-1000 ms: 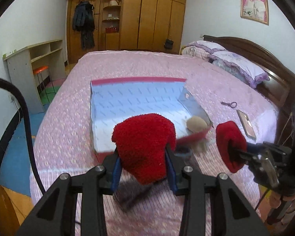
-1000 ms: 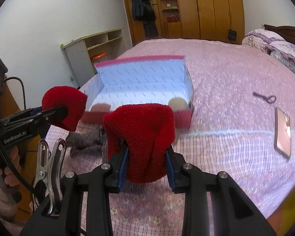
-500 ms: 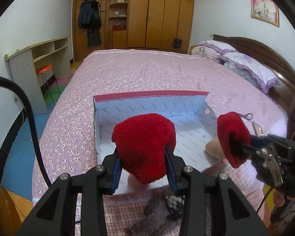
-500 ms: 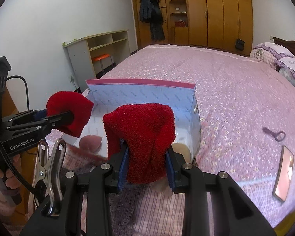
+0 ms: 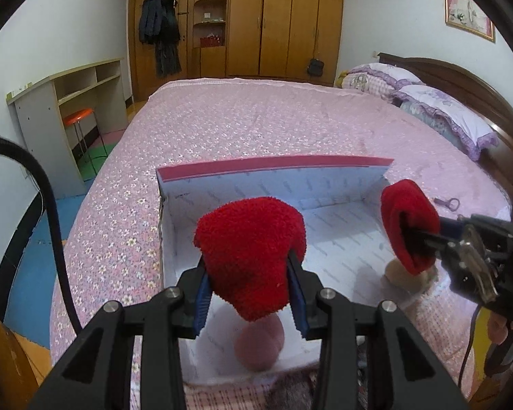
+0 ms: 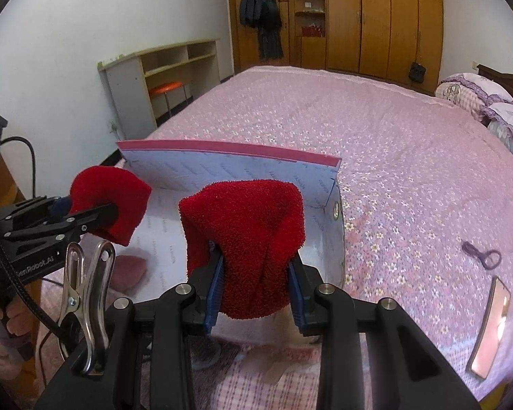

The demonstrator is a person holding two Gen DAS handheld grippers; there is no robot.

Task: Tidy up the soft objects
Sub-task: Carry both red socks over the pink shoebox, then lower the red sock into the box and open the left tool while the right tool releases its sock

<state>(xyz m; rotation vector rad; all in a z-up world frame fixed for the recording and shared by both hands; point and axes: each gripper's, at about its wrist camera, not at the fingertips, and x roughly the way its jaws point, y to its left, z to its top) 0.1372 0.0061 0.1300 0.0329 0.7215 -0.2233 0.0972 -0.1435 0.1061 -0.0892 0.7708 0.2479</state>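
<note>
Bed point(image 5: 263, 126): my biggest landmark, spread with a pink flowered cover, with purple pillows point(image 5: 444, 109) at the far right by the dark headboard.
Wardrobe point(image 5: 273, 17): wooden, along the far wall, with a dark coat point(image 5: 159, 37) hanging on its left side.
Desk point(image 5: 61, 102): pale shelving unit by the left wall, with an orange stool point(image 5: 78, 116) tucked under it.
Box point(image 5: 273, 184): open cardboard box on the near part of the bed, pink outside, pale blue lining, far wall upright.
Left gripper point(image 5: 249, 266): I have it clenched on a red terry cloth point(image 5: 249, 246), raised over the box's near left part.
Right gripper point(image 6: 253, 270): likewise clamped on its own red cloth point(image 6: 242, 239), raised over the box's right end (from the left camera it shows side-on at the right edge).
Pink soft lump point(image 5: 260, 345): lying on the box floor by the near wall, below the left cloth.
Beige soft thing point(image 5: 396, 273): in the box's right end, partly hidden behind the right cloth; I think it is a plush, but can't be sure.
Phone point(image 6: 489, 324): flat on the cover, right of the box and well apart from it.
Keys point(image 6: 482, 256): small purple loop on the cover, beyond the phone.
</note>
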